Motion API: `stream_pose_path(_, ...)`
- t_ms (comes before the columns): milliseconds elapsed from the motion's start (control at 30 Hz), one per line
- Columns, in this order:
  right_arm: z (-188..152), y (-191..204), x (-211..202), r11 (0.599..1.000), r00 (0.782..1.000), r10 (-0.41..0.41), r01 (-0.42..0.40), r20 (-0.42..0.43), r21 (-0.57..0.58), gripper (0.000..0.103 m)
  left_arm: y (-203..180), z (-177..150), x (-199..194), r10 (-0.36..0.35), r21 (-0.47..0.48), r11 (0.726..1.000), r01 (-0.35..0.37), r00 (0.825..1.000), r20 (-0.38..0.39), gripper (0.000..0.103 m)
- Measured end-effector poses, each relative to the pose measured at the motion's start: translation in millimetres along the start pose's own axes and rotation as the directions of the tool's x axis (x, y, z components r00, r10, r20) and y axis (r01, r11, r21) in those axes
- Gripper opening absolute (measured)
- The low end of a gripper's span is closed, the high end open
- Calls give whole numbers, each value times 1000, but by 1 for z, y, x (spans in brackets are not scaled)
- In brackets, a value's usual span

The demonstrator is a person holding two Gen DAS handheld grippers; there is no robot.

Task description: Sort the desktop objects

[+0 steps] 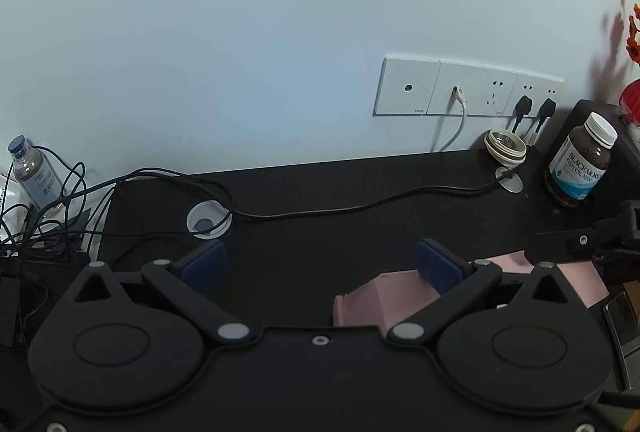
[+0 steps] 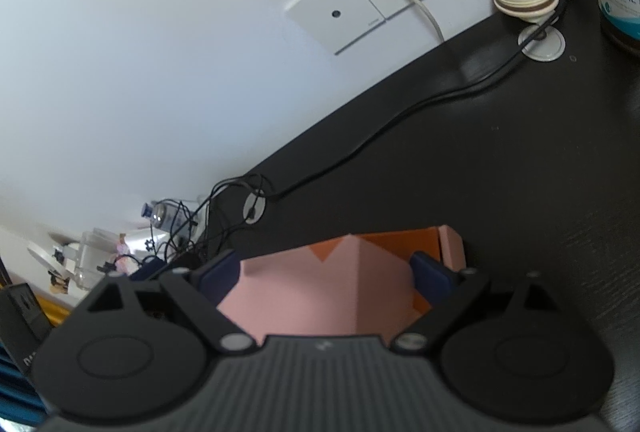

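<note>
I count one pink box (image 2: 316, 288), open, its inner faces orange, lying on the black desk (image 1: 320, 192); one brown fish-oil bottle (image 1: 582, 162) with a white cap, standing upright at the desk's far right corner, its contents dark through the glass and not countable; one cream lid (image 1: 506, 146) resting upside down near the wall, showing a metal lining and nothing else inside that I can make out; one clear bottle (image 1: 34, 172) with a blue cap, upright off the desk's left edge among tangled cables, holding a brownish fill in its lower part; two round white cable grommets (image 1: 208, 220) let into the desk top, a black cable (image 1: 360, 207) running from one to the other; three white wall plates (image 1: 468, 88) in a row, carrying one white lead and two black plugs; my right gripper (image 2: 326, 268) has its jaws standing wide, the pink box lying between them, its left face close to the left blue pad (image 2: 218, 270) and its orange flap next to the right one, though I cannot tell whether either pad presses on it; my left gripper (image 1: 320, 260) is likewise spread wide with bare desk between its pads, the pink box lying just beside and behind its right finger, outside the gap; the right gripper's tip shows at that view's right edge, over the box.
</note>
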State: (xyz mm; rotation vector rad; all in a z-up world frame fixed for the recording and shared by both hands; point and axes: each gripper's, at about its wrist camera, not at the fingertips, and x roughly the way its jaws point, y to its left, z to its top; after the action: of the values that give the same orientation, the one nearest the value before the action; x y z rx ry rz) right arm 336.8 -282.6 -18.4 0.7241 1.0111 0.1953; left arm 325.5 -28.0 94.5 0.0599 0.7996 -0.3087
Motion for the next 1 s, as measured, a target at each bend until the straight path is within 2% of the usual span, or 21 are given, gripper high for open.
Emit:
stream_pose_path(200,-7,-2,-5,1000,1000,-25,25,-1,-11,92,0,-10,-4,5,-21,1000,-5,1000,-9,103)
stream_pose_path(300,-11,2,-8,995,997,-74,73,-2,-73,92,-3,-17,-7,28,-9,1000,-28,1000,0,103)
stream_pose_path(400,-13,12,-12,979,993,-119,120,11,-163,91,-10,-23,-1,93,23,995,-92,995,-45,103)
stream_pose_path(567,-16,24,-11,954,985,-174,172,14,-247,92,-13,-37,-1,96,2,995,-96,994,-52,103)
stream_pose_path(733,-26,25,-10,936,982,-191,182,0,-300,92,-11,-47,-3,107,-13,994,-108,992,-59,103)
stream_pose_path(900,-37,26,-10,909,972,-236,222,1,-353,92,-9,-53,-8,151,-22,988,-152,987,-53,103)
stream_pose_path(1000,-44,22,-9,919,974,-227,209,-15,-335,92,-13,-58,-6,152,-2,988,-153,987,-60,103)
